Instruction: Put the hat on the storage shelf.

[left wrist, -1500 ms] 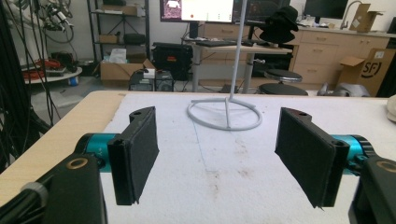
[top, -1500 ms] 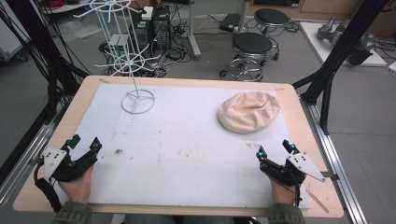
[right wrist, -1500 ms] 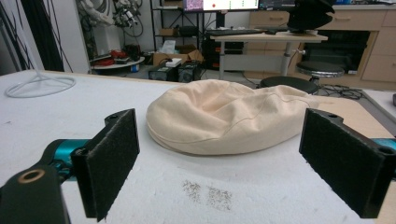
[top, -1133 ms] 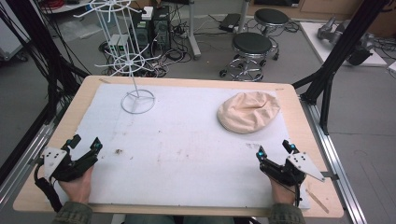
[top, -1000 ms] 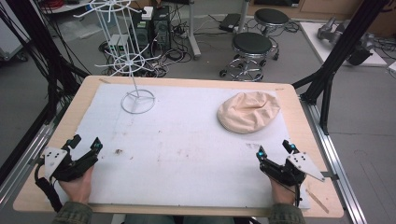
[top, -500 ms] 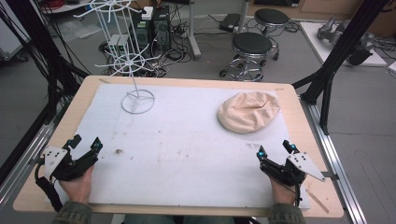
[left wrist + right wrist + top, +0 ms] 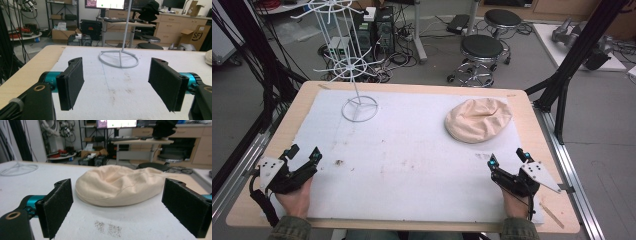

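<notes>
A cream cloth hat [image 7: 478, 120] lies crumpled at the back right of the white mat [image 7: 412, 155]; the right gripper view shows the hat [image 7: 117, 185] straight ahead of the jaws. A white wire stand [image 7: 354, 70] rises at the back left, and its ring base [image 7: 119, 59] lies ahead in the left gripper view. My left gripper [image 7: 303, 154] rests open near the front left edge, nothing between its jaws. My right gripper [image 7: 508, 159] rests open at the front right, a short way in front of the hat and apart from it.
The mat lies on a wooden table [image 7: 532, 117] with black frame posts [image 7: 577, 55] at its sides. Two stools [image 7: 482, 50], cables and computer cases stand on the floor behind. The mat bears faint stains [image 7: 338, 162] in its middle.
</notes>
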`<state>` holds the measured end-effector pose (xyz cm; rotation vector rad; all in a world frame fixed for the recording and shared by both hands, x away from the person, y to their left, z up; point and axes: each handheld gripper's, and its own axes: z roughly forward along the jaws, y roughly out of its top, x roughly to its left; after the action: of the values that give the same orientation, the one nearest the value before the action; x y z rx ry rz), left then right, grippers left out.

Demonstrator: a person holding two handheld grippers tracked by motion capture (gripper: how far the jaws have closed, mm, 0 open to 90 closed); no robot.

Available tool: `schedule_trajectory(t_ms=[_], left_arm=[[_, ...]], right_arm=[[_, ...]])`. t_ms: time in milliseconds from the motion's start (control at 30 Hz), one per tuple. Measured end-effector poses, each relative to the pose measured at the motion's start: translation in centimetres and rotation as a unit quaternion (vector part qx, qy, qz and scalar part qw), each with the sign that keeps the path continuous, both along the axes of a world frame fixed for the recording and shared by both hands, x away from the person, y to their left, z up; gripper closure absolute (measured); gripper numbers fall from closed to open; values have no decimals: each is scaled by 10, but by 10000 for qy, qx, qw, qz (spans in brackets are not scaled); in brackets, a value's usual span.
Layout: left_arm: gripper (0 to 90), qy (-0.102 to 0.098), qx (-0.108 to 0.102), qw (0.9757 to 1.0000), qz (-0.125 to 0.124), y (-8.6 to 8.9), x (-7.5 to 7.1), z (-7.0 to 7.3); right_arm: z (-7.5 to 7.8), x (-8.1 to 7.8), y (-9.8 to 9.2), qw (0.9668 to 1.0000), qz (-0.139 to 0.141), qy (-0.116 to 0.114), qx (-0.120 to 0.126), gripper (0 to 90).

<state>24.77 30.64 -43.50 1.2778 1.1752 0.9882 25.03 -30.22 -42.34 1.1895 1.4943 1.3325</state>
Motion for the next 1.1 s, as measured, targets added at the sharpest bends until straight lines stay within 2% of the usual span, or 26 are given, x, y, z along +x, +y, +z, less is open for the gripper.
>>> schedule_trajectory(t_ms=[33,133,333,500,733,933,1100], left_arm=[[282,-5,5,10000,4,0,0,0],[280,-27,17,10000,25,0,0,0],[277,-30,26,10000,50,1,-1,0],[276,-31,2,10000,57,1,-1,-1],[274,5,9,10000,70,1,0,-1],[273,15,-1,10000,49,0,0,-2],[271,25,-12,10000,62,1,0,-2]], right_arm=[[-1,2,1,10000,-2,83,-45,89],[-1,5,2,9999,30,131,-94,89],[5,6,3,9999,31,76,145,89],[10,9,2,9999,4,29,143,89],[18,25,-5,9992,15,185,352,89],[23,39,-5,9991,-13,361,228,90],[34,47,-1,9993,32,319,188,90]])
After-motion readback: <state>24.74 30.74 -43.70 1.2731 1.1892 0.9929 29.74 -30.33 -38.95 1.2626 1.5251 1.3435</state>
